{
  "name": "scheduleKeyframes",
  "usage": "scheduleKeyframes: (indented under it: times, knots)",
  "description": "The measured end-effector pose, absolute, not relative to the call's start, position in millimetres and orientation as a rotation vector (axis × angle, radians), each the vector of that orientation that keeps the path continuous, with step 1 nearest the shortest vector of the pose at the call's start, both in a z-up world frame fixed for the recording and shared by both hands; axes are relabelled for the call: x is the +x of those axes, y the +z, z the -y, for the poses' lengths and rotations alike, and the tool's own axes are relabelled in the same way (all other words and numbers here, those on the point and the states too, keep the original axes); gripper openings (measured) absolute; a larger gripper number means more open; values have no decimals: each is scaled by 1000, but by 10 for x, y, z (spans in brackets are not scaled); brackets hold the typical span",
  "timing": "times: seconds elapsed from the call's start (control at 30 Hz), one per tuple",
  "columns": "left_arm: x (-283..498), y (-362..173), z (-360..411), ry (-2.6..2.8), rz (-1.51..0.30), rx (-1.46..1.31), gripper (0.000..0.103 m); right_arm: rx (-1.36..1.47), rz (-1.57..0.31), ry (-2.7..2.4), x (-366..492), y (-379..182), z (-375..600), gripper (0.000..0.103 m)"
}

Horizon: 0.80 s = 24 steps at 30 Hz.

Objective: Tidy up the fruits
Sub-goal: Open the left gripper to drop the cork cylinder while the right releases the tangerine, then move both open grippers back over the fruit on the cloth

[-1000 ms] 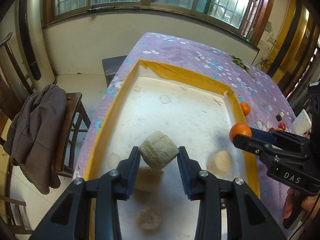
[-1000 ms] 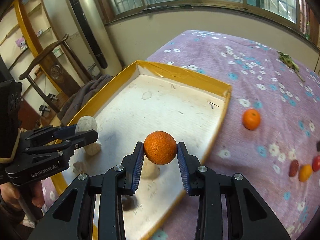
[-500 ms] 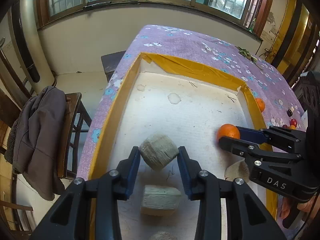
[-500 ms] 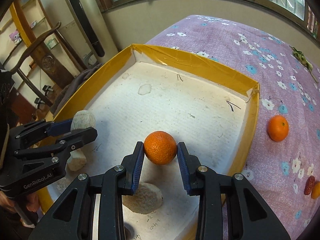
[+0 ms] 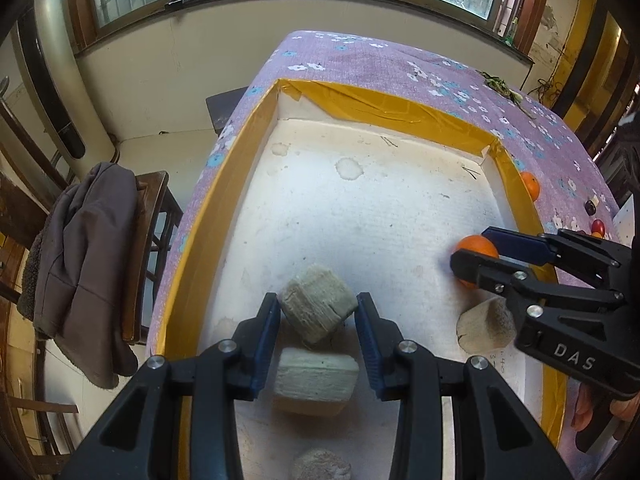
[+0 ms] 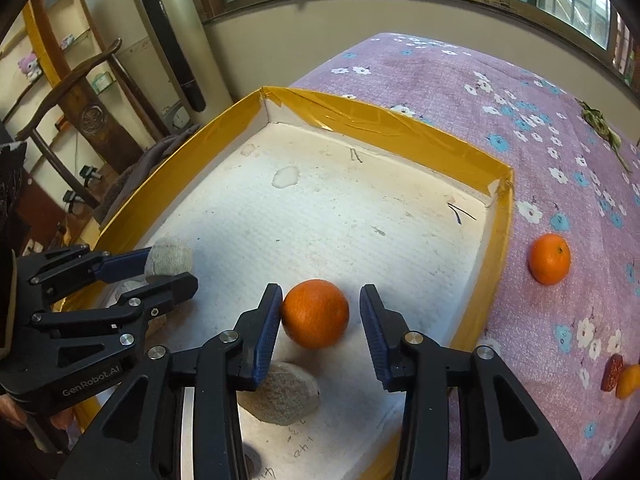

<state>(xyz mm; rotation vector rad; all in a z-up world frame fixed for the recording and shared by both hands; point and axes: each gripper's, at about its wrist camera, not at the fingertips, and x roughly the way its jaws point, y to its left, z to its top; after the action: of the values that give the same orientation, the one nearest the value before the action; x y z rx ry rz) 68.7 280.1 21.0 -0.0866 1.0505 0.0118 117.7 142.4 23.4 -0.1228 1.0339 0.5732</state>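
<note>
The right gripper [image 6: 320, 312] has just been opening its fingers: the orange [image 6: 315, 313] sits between them, touching the left pad, with a clear gap to the right pad, so it is released rather than held. It appears to rest on the white floor of the yellow-rimmed tray [image 6: 380, 124], near the tray's right wall. The left gripper [image 5: 318, 314] has its fingers closed on a pale, rough block-shaped piece [image 5: 318, 307], tilted on a corner, both pads pressed against its sides, just above a second pale block [image 5: 315, 382] lying flat on the tray floor.

The orange looks firm and round with a dimpled skin, so I judge it gives fair friction but rolls freely once let go; the best hold is across its widest middle, pads on opposite sides, with modest pressure so as not to bruise it. The pale block looks light, dry and fibrous, likely crumbly at the edges; flat opposing faces suit the pads better than corners.

Further out, a third pale piece [image 5: 484, 326] lies by the right gripper, and another orange [image 6: 549, 258] waits on the purple flowered cloth [image 6: 460, 76] of the bench, just outside the tray, with small red fruits [image 6: 612, 372] beyond it.
</note>
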Motion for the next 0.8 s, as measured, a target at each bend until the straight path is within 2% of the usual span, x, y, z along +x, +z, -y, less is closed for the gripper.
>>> scheduleKeyframes:
  times: [0.13,0.37,0.8]
  knots:
    - [602,214,-2797,26,-1050,-100,42,-104,-1027,563,1113,294,-1309,39]
    - [399,326,-2730,70,-1002,-107,60,-91,-1001,574,852,445,-1124,41]
    - [120,535,-2214,42,-960,-108,71,-42,-966,534,314,590,-432,46]
